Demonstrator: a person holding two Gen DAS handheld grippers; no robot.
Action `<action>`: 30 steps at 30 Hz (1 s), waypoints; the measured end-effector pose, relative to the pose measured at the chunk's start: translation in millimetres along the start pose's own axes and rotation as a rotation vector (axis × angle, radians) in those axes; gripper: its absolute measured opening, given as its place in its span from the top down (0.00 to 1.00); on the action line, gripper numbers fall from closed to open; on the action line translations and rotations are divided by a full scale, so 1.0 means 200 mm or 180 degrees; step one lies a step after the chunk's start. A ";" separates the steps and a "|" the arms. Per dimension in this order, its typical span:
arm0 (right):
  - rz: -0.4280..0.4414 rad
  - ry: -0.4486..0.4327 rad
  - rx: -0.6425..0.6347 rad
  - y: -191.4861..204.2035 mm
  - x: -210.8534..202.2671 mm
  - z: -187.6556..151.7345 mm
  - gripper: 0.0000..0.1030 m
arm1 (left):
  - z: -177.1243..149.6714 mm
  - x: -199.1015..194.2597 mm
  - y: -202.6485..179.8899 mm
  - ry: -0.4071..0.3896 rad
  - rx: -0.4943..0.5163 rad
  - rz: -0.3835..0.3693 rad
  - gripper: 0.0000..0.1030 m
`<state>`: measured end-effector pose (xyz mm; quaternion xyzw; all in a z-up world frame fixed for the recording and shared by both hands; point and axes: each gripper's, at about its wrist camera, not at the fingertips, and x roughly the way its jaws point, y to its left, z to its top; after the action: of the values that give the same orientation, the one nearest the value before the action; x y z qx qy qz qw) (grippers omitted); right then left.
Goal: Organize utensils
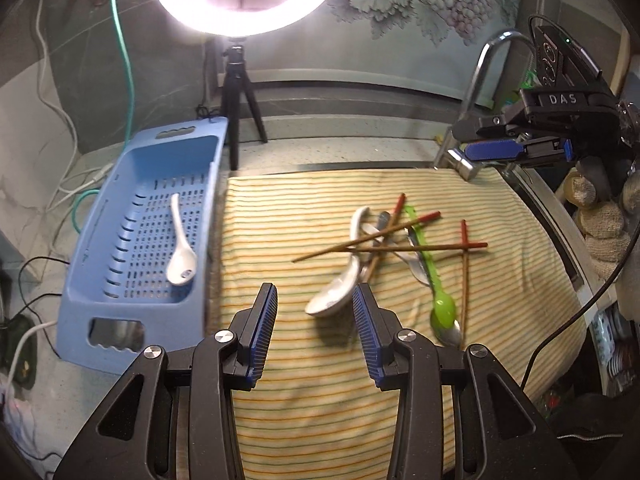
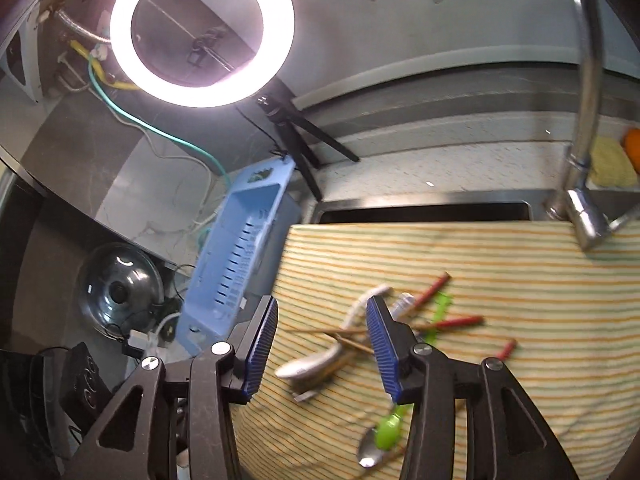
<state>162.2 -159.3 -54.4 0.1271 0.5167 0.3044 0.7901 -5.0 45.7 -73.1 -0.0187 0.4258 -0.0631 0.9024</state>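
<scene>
A striped cloth (image 1: 360, 360) covers the counter, with a blue basket (image 1: 100, 280) just beside its left edge. One white spoon (image 1: 180, 240) already lies in the basket. The rest of the utensils sit in a tangled pile on the cloth: a second white spoon (image 1: 336, 284), a green spoon (image 1: 436, 280), a metal spoon (image 1: 450, 330) under its bowl, and crossed chopsticks (image 1: 400, 240) with red ends.

The left gripper (image 1: 316, 332) hangs above the cloth near the pile, fingers apart and nothing between them. The right gripper (image 2: 322, 348) hangs above the pile too, fingers likewise apart and empty.

The step in hand looks like going for the next utensil, most of the sorting being not yet done. The next move probably calls for lowering one gripper onto a single piece, likely the near white spoon, and closing on it without dragging the chopsticks that cross it.

The left view shows the basket floor with its spoon, and the right gripper (image 1: 496, 150) from outside near the tap (image 1: 480, 80). The right view shows only the basket's outer wall (image 2: 236, 264), but adds a pot lid (image 2: 120, 288) left of it.
</scene>
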 end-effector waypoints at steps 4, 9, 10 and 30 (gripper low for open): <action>-0.0109 0.0098 0.0138 -0.12 -0.03 -0.10 0.59 | -0.03 0.03 -0.09 0.0076 0.0068 -0.0123 0.63; -0.0246 0.0169 0.0358 -0.26 -0.01 -0.24 0.59 | -0.06 0.07 -0.19 0.0159 0.0184 -0.0260 0.63; -0.0256 0.0200 0.0441 -0.30 0.00 -0.27 0.59 | -0.06 0.08 -0.20 0.0171 0.0209 -0.0283 0.63; -0.0391 0.0374 0.0955 -0.42 0.18 -0.46 0.68 | 0.21 0.43 -0.45 0.0618 0.1416 -0.0819 0.63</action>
<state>119.2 -213.4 -164.8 0.1936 0.6084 0.1818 0.7478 73.4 -55.8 -104.0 0.1322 0.4801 -0.2707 0.8239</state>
